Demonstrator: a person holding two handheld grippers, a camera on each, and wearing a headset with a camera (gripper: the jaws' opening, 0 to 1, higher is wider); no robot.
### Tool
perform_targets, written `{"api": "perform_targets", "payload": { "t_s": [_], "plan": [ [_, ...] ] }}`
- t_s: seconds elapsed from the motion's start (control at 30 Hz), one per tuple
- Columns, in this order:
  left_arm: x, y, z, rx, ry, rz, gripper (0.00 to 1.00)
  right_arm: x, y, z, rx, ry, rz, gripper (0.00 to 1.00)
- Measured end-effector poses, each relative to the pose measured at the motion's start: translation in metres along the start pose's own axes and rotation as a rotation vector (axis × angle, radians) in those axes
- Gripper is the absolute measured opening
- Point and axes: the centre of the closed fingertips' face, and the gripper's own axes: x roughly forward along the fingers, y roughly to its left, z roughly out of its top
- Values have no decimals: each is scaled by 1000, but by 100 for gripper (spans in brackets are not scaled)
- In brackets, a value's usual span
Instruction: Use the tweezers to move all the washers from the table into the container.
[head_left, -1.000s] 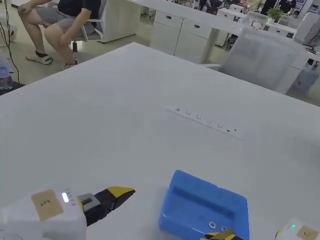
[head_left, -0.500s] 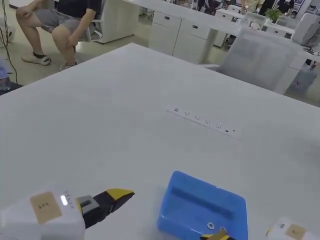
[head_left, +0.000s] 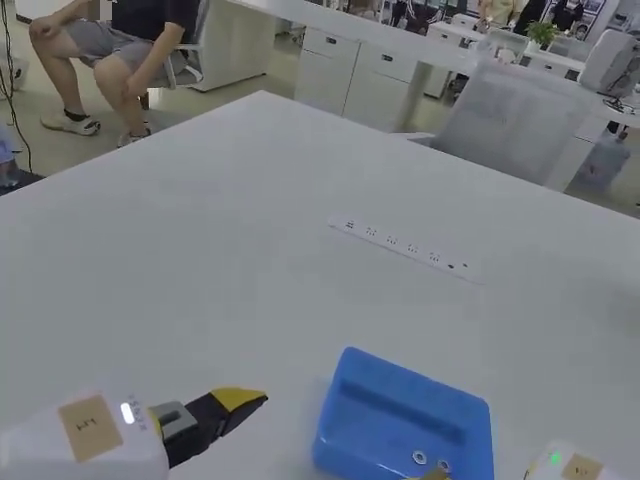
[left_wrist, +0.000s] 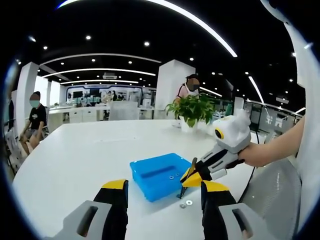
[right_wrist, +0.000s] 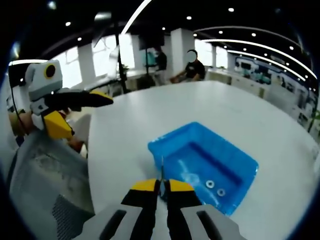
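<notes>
A blue container (head_left: 400, 410) sits near the table's front edge with two washers (head_left: 418, 458) in it. In the left gripper view, two more washers (left_wrist: 186, 204) lie on the table just in front of the container (left_wrist: 159, 175). My right gripper (right_wrist: 161, 186) is shut on thin tweezers (right_wrist: 161, 170), whose tips point down over the container's (right_wrist: 205, 162) near rim, short of the washers (right_wrist: 215, 188) inside. The left gripper (left_wrist: 162, 192) stands open with nothing between its fingers, left of the container, and shows in the head view as yellow-tipped jaws (head_left: 245, 402).
A flush power strip (head_left: 405, 248) runs across the white table (head_left: 200, 250) beyond the container. A grey chair (head_left: 510, 125) stands at the far edge. A person sits at the back left (head_left: 120, 50). White cabinets line the background.
The right gripper's yellow tip with the tweezers has drawn back toward the bottom edge of the head view. The head camera has tilted slightly. The left gripper has stayed about where it was.
</notes>
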Motion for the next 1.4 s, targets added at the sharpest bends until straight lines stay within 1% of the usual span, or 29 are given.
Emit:
{"api": "perform_targets", "payload": {
  "t_s": [0.2, 0.4, 0.53, 0.67, 0.83, 0.97, 1.23, 1.4],
  "plan": [
    [0, 0, 1, -1, -3, 1, 58, -9, 3, 9, 10, -24, -1, 3],
    [-1, 1, 2, 1, -10, 6, 57, -23, 4, 26, 6, -68, -4, 3],
    [-2, 2, 3, -2, -16, 11, 57, -30, 5, 35, 6, -87, -3, 3],
    [-2, 2, 3, 0, -18, 13, 57, -36, 4, 46, 7, -114, -4, 3],
    [-3, 3, 3, -1, -23, 16, 57, -44, -3, 59, 21, -154, -18, 3],
    [-3, 3, 4, -2, -25, 19, 56, -45, -10, 67, 42, -178, -28, 3],
    [-4, 5, 5, -5, -29, 26, 56, -40, -25, 76, 41, -179, -58, 3],
    [-4, 6, 6, -9, -35, 27, 56, -32, -35, 78, 49, -172, -62, 3]
  ]
}}
